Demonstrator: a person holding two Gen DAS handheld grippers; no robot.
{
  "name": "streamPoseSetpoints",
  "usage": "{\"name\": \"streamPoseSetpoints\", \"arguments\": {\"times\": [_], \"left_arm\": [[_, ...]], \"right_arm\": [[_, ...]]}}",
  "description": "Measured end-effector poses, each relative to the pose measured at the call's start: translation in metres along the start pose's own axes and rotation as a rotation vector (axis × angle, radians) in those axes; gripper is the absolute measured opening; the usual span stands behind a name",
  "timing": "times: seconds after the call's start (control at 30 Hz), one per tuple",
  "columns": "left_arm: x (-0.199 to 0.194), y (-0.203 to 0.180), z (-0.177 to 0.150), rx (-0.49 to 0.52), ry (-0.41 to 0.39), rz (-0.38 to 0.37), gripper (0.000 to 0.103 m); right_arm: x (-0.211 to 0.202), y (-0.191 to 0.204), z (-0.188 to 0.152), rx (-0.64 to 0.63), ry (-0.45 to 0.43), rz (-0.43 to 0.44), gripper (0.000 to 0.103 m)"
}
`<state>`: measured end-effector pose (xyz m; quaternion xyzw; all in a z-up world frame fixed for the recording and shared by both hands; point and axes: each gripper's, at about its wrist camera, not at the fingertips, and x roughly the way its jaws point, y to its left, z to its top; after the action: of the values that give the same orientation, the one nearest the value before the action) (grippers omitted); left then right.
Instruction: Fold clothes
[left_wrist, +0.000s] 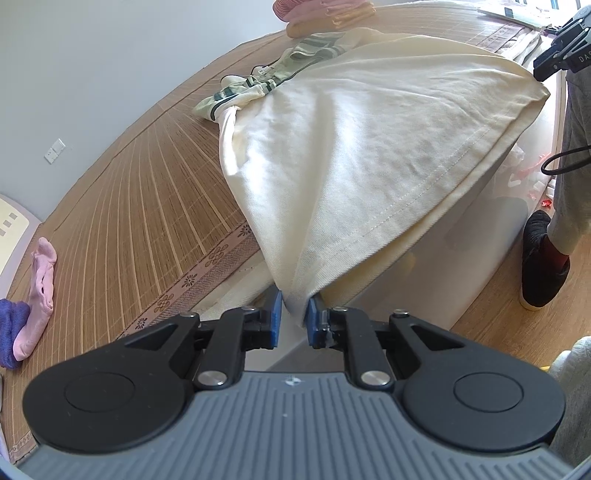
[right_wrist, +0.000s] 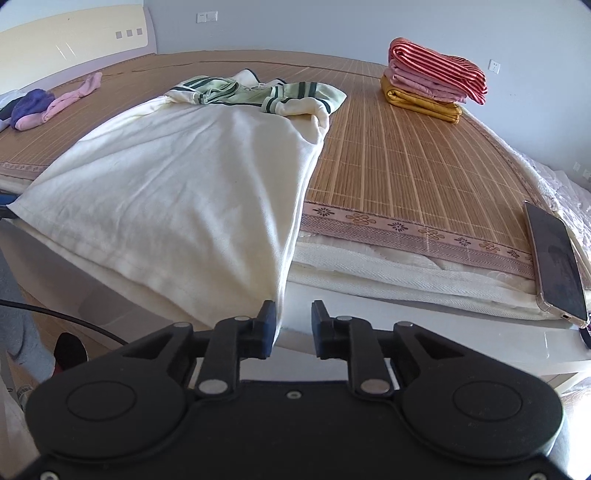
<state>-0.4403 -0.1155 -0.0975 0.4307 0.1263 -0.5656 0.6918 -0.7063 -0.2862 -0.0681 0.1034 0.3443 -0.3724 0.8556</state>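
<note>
Judging by the stack (right_wrist: 432, 79) already folded, you have the shirt (right_wrist: 192, 173) unfolded: left gripper (left_wrist: 294, 315) pinches its hem corner, right gripper's (right_wrist: 294, 326) jaws stand apart beside the other.

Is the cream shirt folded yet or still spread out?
Spread out, not folded: the cream shirt lies full length on the bamboo mat, its hem hanging over the bed edge, one corner pinched in the left gripper.
</note>
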Motion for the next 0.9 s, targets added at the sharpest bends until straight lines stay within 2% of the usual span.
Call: {"name": "streamPoseSetpoints", "arguments": {"times": [0.07, 0.17, 0.2, 0.23, 0.4, 0.47, 0.53, 0.67, 0.73, 0.9], "left_arm": [[-0.003, -0.002, -0.001, 0.019, -0.001, -0.005, 0.018], [-0.007, -0.002, -0.003, 0.019, 0.011, -0.024, 0.023], [-0.009, -0.001, -0.003, 0.006, 0.012, -0.037, 0.029], [-0.01, 0.0, -0.004, -0.012, 0.006, -0.042, 0.03], [-0.021, 0.008, -0.003, -0.078, -0.038, -0.057, 0.03], [-0.023, 0.009, -0.002, -0.082, -0.059, -0.053, 0.03], [-0.023, 0.009, 0.0, -0.073, -0.07, -0.043, 0.03], [-0.023, 0.012, 0.003, -0.086, -0.108, -0.034, 0.03], [-0.023, 0.016, 0.004, -0.105, -0.127, -0.048, 0.03], [-0.026, 0.018, 0.001, -0.107, -0.151, -0.127, 0.03]], "right_arm": [[-0.004, -0.002, 0.0, 0.015, -0.02, 0.008, 0.026], [-0.014, 0.002, 0.006, 0.013, -0.101, 0.085, 0.03], [-0.016, 0.009, 0.01, -0.008, -0.129, 0.126, 0.037], [-0.018, 0.016, 0.013, -0.03, -0.156, 0.168, 0.042], [-0.005, 0.069, 0.035, -0.17, -0.208, 0.421, 0.043], [0.005, 0.097, 0.045, -0.23, -0.229, 0.52, 0.045], [0.014, 0.12, 0.053, -0.278, -0.253, 0.585, 0.052], [0.029, 0.168, 0.06, -0.409, -0.266, 0.62, 0.055], [0.033, 0.19, 0.057, -0.503, -0.261, 0.602, 0.056], [0.042, 0.218, 0.042, -0.719, -0.271, 0.407, 0.056]]}}
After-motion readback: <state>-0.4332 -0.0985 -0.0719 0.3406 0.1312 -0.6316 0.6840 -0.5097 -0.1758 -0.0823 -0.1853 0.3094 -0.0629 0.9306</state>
